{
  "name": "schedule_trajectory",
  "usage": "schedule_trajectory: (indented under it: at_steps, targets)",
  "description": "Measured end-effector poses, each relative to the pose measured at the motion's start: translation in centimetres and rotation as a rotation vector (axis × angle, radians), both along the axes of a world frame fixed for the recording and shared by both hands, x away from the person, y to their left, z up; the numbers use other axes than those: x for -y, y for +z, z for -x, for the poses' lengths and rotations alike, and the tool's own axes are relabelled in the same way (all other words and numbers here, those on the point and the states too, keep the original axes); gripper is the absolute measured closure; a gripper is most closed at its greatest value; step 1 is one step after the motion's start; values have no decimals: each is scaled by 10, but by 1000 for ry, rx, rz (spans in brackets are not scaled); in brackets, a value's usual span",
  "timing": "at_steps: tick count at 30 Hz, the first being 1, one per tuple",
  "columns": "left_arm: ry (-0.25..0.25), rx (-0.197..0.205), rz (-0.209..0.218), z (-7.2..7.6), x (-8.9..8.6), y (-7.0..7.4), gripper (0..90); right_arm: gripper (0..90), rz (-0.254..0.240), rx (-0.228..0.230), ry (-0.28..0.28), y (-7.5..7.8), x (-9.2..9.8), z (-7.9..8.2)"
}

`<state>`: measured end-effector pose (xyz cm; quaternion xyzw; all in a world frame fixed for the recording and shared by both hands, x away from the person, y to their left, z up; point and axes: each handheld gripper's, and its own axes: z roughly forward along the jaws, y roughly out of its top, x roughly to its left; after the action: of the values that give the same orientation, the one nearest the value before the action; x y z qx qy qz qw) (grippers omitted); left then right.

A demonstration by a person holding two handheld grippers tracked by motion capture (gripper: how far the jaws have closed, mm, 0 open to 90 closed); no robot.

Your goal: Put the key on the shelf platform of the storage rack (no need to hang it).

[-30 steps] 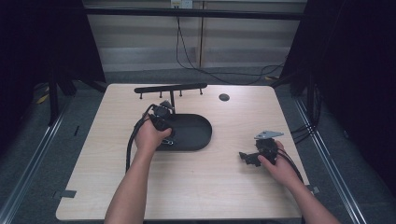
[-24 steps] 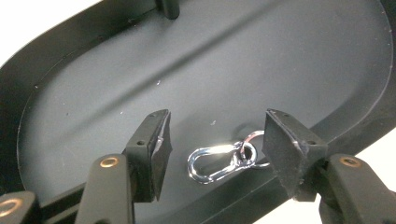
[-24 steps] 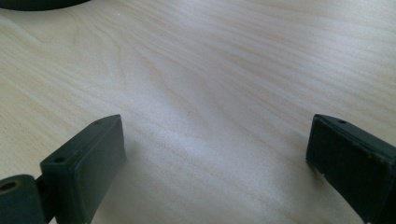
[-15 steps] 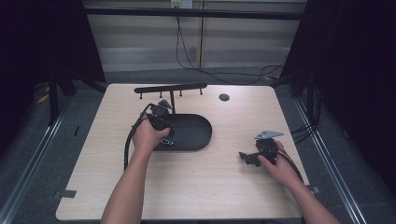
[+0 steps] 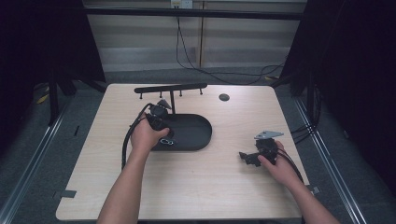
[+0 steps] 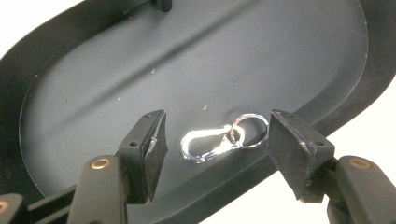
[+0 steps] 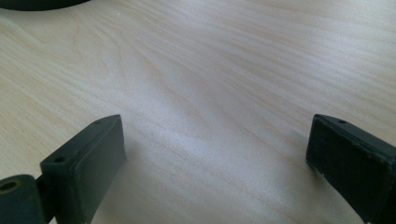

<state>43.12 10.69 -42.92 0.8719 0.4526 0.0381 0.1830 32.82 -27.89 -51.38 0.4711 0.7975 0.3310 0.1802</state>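
Opening over the last second, my left tool (image 6: 212, 154) now stands half-wide around the shiny silver metal snap-hook keyring (image 6: 224, 137) lying freed on the black oval tray (image 6: 140, 60), so it looks released, while my right tool (image 7: 215, 168) rests wide open on the pale wooden table (image 7: 210, 56).

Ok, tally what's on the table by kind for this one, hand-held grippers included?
Black oval tray: 1
Silver clip with ring, lying in the tray: 1
Black T-shaped rack with pegs: 1
Small dark round disc: 1
Hand-held grippers: 2, the left hand-held gripper and the right hand-held gripper
Total: 6
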Motion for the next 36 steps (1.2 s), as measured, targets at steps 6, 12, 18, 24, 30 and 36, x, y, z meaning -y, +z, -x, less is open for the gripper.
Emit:
schedule_trajectory:
  at_steps: [6, 12, 18, 24, 30, 36]
  targets:
    - [-11, -1, 3, 3, -1, 2, 373, 41, 0, 0, 0, 0, 0, 0]
    - [-23, -1, 9, 8, -2, 8, 365, 41, 1, 1, 1, 0, 0, 0]
    - [-30, -1, 8, 10, -3, 11, 360, 41, 0, 0, 0, 0, 0, 0]
    - [-44, -5, 7, 16, -5, 14, 354, 41, 0, 0, 0, 0, 0, 0]
    - [-54, 3, 14, 23, -7, 17, 347, 41, 0, 0, 0, 0, 0, 0]
    - [-67, -2, 15, 29, -12, 20, 344, 41, 0, 0, 0, 0, 0, 0]
